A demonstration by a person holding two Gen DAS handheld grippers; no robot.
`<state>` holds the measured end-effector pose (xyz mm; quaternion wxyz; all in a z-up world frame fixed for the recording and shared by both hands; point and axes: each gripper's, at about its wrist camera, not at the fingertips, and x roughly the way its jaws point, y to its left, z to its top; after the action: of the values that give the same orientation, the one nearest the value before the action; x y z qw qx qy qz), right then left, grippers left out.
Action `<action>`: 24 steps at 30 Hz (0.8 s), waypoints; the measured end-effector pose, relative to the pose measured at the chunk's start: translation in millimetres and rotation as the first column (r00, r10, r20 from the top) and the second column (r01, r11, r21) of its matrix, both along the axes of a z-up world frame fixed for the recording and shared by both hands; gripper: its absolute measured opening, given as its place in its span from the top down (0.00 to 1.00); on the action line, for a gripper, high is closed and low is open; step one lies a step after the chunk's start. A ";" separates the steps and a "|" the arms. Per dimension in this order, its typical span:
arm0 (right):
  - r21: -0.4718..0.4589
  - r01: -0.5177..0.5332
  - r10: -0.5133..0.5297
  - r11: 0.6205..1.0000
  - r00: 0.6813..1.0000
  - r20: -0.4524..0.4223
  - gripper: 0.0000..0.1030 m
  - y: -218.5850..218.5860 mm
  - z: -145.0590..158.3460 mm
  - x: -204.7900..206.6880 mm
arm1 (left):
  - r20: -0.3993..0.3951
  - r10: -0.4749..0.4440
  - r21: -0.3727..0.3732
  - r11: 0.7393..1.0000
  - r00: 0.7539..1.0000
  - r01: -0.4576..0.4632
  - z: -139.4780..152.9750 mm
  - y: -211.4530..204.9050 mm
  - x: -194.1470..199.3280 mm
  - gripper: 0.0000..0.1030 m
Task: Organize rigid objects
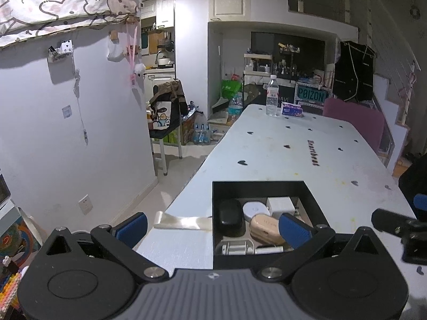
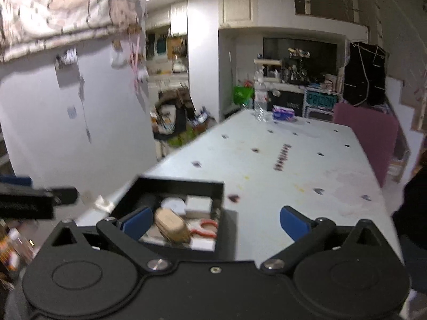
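left gripper [image 1: 213, 229] jaws wide, empty | right gripper [image 2: 214, 225] likewise | square black box [image 1: 312, 200]: smooth rounded cases

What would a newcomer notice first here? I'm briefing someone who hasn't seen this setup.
First, the black box on the near end of the white table, packed with small items: a black case, a tan case, a white cube. Both grippers, left and right, frame it, open and empty. At the far end stands a water bottle beside a tissue pack.
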<state>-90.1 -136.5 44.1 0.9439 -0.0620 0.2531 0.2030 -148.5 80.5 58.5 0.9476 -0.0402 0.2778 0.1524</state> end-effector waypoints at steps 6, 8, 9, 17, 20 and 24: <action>0.000 0.021 -0.021 1.000 0.997 -0.079 0.00 -6.9 -4.9 -3.2 | -0.040 -0.025 -0.003 1.000 0.999 0.025 -4.0 -4.6 -14.0 0.00; 0.000 0.032 -0.032 0.999 0.996 -0.087 0.00 -7.5 -5.7 -6.8 | -0.054 -0.034 0.000 0.999 0.998 0.034 -6.8 -6.8 -18.3 0.00; 0.002 0.035 -0.035 0.999 0.995 -0.091 0.00 -8.3 -5.8 -7.7 | -0.058 -0.036 0.002 0.999 0.998 0.036 -7.8 -6.9 -20.0 0.00; -0.004 0.057 -0.057 0.998 0.989 -0.135 0.00 -9.7 -8.9 -5.4 | -0.071 -0.024 -0.010 1.000 0.997 0.023 -11.4 -3.0 -25.8 0.00; -0.010 0.058 -0.059 0.998 0.987 -0.149 0.00 -9.4 -10.0 -3.3 | -0.076 -0.019 -0.015 1.000 0.997 0.018 -11.6 -1.4 -25.1 0.00; -0.013 0.059 -0.060 0.998 0.987 -0.150 0.00 -9.5 -10.8 -2.5 | -0.080 -0.015 -0.021 1.000 0.997 0.014 -11.2 0.0 -24.6 0.00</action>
<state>-92.6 -146.0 33.2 0.9275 -0.0430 0.3260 0.1778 -173.1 80.4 47.3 0.9364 -0.0416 0.3173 0.1441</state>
